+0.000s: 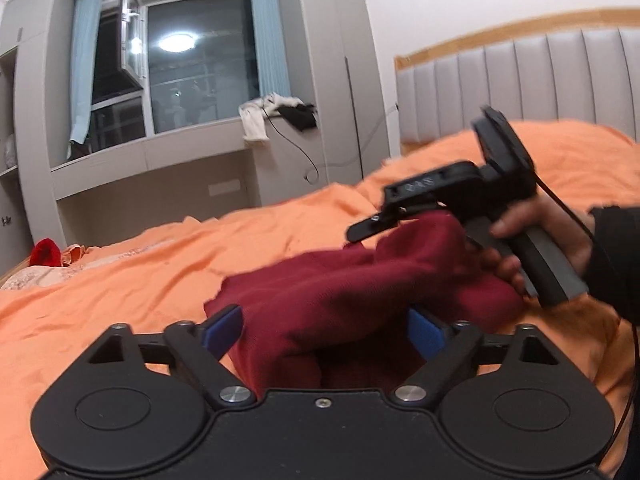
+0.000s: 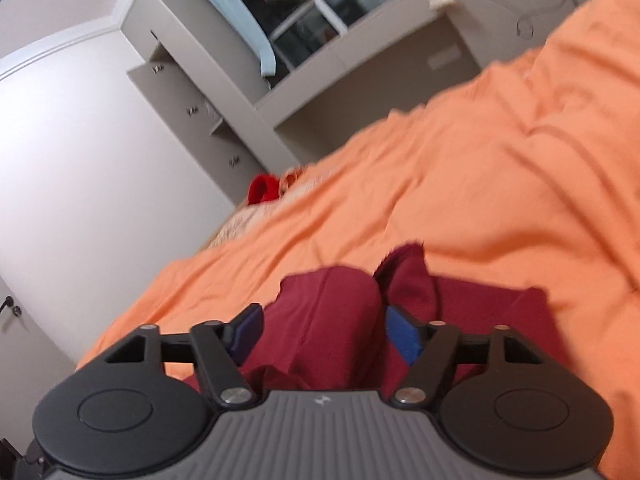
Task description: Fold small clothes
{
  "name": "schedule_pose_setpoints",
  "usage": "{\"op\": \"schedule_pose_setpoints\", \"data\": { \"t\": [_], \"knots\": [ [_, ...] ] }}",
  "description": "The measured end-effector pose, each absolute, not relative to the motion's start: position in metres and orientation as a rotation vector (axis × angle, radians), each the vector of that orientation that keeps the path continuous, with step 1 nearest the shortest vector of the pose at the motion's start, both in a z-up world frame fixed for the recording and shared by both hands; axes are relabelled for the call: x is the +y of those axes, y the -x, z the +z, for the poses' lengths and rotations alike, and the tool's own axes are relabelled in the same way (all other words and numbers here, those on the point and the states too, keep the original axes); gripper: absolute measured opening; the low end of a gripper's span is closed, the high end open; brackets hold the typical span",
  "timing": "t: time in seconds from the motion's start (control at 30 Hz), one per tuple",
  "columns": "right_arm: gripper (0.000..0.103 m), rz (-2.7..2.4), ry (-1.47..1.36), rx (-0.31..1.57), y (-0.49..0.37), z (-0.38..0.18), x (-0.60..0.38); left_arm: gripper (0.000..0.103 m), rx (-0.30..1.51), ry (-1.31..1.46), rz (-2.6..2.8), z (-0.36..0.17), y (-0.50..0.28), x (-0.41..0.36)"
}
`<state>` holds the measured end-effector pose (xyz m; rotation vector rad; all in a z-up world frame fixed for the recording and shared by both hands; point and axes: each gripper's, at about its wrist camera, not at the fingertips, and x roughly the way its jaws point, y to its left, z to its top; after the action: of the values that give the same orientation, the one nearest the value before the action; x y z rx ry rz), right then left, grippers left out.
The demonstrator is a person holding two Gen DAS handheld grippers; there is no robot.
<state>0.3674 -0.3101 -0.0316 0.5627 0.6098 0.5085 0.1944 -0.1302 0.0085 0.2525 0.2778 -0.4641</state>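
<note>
Dark red garment (image 1: 360,292) lies bunched on the orange bed (image 1: 120,280), long axis running roughly from the left gripper (image 1: 326,330) out toward the right gripper (image 1: 368,230). Both sets of fingers are spread wide, cloth lying between them, not pinched. Open bedding beyond the fingers. Fabric rumpled, partly folded; right gripper (image 2: 324,330) view blurred.

Between my left jaws bulges the dark red knitted garment (image 1: 360,280), filling the gap. Just beyond it my right gripper (image 1: 362,232) and the hand holding it (image 1: 536,240) block the way ahead on that side. To my left the rumpled orange bedspread (image 1: 120,280) lies bare up to a small bright red cloth lump (image 1: 46,252) at its far edge. The padded grey headboard (image 1: 520,80) closes off the right.
</note>
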Motion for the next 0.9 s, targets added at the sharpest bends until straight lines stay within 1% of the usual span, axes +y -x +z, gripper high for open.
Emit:
{"op": "schedule_pose_setpoints", "data": {
  "t": [0.03, 0.07, 0.1, 0.13, 0.17, 0.2, 0.23, 0.27, 0.3, 0.33, 0.4, 0.5, 0.6, 0.67, 0.77, 0.9],
  "knots": [
    [0.068, 0.508, -0.561, 0.622, -0.369, -0.034, -0.308, 0.086, 0.278, -0.274, -0.454, 0.006, -0.194, -0.133],
    [0.066, 0.515, -0.562, 0.630, -0.369, -0.036, -0.307, 0.083, 0.278, -0.297, -0.443, 0.004, -0.194, -0.135],
    [0.061, 0.518, -0.565, 0.633, -0.369, -0.037, -0.307, 0.078, 0.279, -0.311, -0.436, 0.002, -0.194, -0.137],
    [0.049, 0.517, -0.564, 0.631, -0.370, -0.037, -0.305, 0.075, 0.277, -0.320, -0.427, 0.002, -0.194, -0.137],
    [0.040, 0.512, -0.556, 0.628, -0.370, -0.037, -0.304, 0.069, 0.275, -0.326, -0.417, 0.001, -0.194, -0.138],
    [0.026, 0.503, -0.546, 0.625, -0.370, -0.037, -0.303, 0.063, 0.275, -0.330, -0.406, 0.001, -0.194, -0.138],
    [0.017, 0.497, -0.536, 0.619, -0.368, -0.036, -0.302, 0.060, 0.274, -0.330, -0.395, 0.001, -0.194, -0.137],
    [0.014, 0.493, -0.530, 0.607, -0.366, -0.034, -0.302, 0.055, 0.274, -0.324, -0.386, 0.002, -0.195, -0.136],
    [0.008, 0.489, -0.524, 0.586, -0.363, -0.031, -0.303, 0.049, 0.274, -0.317, -0.381, 0.003, -0.195, -0.135],
    [0.008, 0.481, -0.514, 0.559, -0.358, -0.026, -0.305, 0.047, 0.272, -0.309, -0.377, 0.004, -0.195, -0.134],
    [0.007, 0.467, -0.495, 0.499, -0.349, -0.014, -0.309, 0.035, 0.271, -0.296, -0.374, 0.006, -0.196, -0.134],
    [0.007, 0.452, -0.491, 0.409, -0.331, 0.006, -0.317, 0.030, 0.267, -0.274, -0.396, 0.014, -0.195, -0.139],
    [0.007, 0.429, -0.487, 0.346, -0.314, 0.021, -0.331, 0.029, 0.242, -0.300, -0.445, 0.019, -0.188, -0.152],
    [0.007, 0.403, -0.486, 0.345, -0.307, 0.024, -0.342, 0.030, 0.234, -0.345, -0.478, 0.017, -0.183, -0.163],
    [0.007, 0.341, -0.519, 0.403, -0.304, 0.013, -0.360, 0.030, 0.241, -0.419, -0.520, 0.006, -0.179, -0.178],
    [0.007, 0.287, -0.521, 0.507, -0.307, -0.019, -0.369, 0.030, 0.247, -0.472, -0.554, -0.006, -0.175, -0.186]
  ]
}}
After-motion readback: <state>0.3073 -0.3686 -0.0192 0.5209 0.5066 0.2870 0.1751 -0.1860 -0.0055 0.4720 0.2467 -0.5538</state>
